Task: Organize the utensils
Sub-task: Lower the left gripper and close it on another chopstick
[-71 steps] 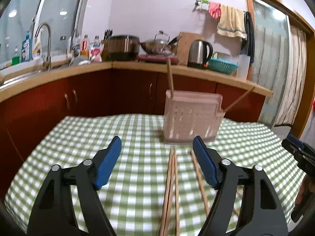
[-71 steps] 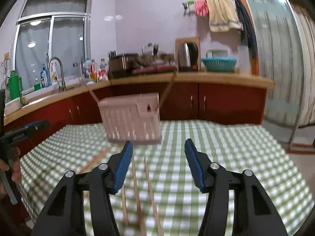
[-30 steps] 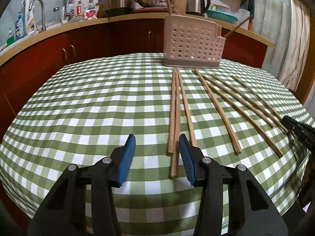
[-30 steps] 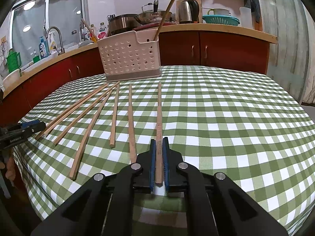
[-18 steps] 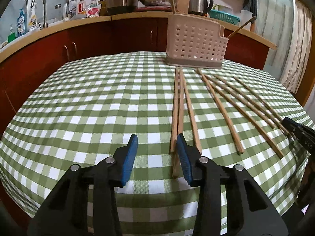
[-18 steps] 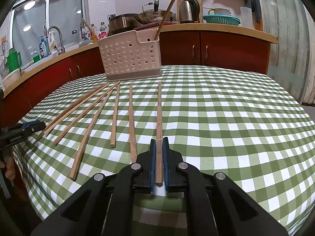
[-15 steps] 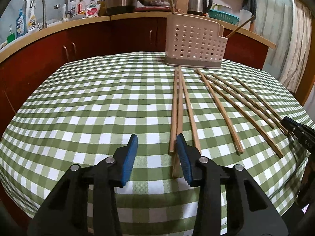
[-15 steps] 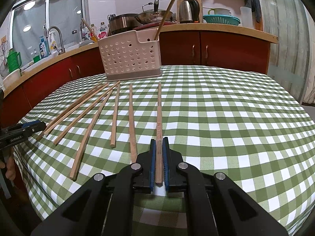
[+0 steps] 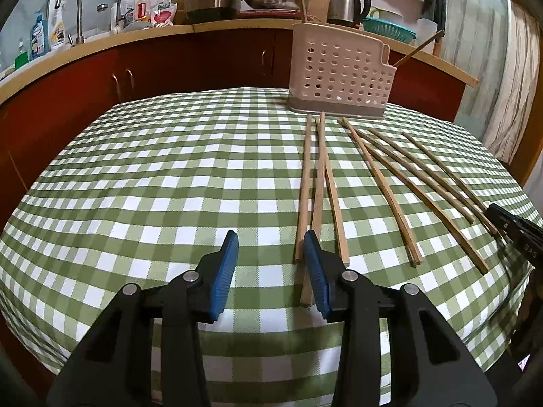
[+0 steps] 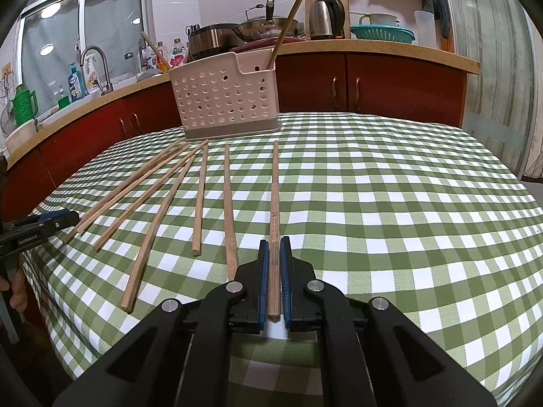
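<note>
My right fingers (image 10: pixel 275 271) pinch 1 chopstick (image 10: pixel 274 196) lying on the tabletop (image 10: pixel 390 186), its length aimed at the holder (image 10: pixel 225 101); my left fingers (image 9: pixel 271 271), half-open, hold nothing.

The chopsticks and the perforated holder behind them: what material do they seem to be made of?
The chopsticks look like unpainted wood or bamboo: pale tan, matt, with square-cut ends; which of the two cannot be told. The holder looks like moulded plastic: smooth pinkish-beige walls with regular round holes and a grey base.
</note>
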### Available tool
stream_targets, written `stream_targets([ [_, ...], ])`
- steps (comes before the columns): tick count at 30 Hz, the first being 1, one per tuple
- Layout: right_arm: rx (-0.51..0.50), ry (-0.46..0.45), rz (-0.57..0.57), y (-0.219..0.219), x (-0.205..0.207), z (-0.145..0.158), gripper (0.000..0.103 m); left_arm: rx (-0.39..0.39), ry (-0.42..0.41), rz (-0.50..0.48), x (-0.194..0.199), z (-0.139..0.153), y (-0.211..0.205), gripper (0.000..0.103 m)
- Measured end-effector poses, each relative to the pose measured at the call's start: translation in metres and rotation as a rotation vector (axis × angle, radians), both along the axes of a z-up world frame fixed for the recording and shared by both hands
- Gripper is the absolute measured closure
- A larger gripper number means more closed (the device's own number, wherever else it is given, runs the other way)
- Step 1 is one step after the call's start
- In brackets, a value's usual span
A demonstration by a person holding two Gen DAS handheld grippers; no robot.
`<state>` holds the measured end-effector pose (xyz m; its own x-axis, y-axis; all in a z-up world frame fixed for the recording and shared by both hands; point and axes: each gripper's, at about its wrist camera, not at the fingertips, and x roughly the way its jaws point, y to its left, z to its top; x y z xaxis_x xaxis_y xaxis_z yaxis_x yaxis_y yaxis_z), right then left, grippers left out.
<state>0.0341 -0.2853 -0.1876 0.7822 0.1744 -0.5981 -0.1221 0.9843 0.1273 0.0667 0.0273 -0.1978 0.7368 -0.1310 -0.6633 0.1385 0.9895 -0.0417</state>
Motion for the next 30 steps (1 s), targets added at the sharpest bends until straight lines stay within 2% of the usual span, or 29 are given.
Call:
stream_targets([
  [7, 0.000, 0.001, 0.000, 0.001, 0.000, 0.000, 0.095, 0.011, -0.008, -0.047, 0.001, 0.001, -0.011, 0.066],
  [10, 0.000, 0.001, -0.001, 0.000, 0.001, 0.000, 0.095, 0.004, -0.010, -0.065, 0.004, 0.001, -0.013, 0.077],
  [11, 0.000, 0.001, -0.001, 0.001, 0.000, 0.000, 0.095, 0.008, -0.004, -0.070, 0.005, 0.000, -0.014, 0.084],
  [12, 0.000, 0.001, -0.001, 0.001, 0.000, 0.000, 0.095, 0.014, 0.022, -0.079, 0.008, -0.004, -0.016, 0.087],
  [27, -0.005, 0.001, 0.003, 0.003, 0.001, 0.000, 0.095, 0.026, 0.002, -0.092, 0.010, -0.005, -0.019, 0.089],
  [30, -0.005, -0.004, 0.003, 0.002, 0.001, 0.001, 0.095, 0.023, 0.005, -0.091, 0.010, -0.005, -0.018, 0.096],
])
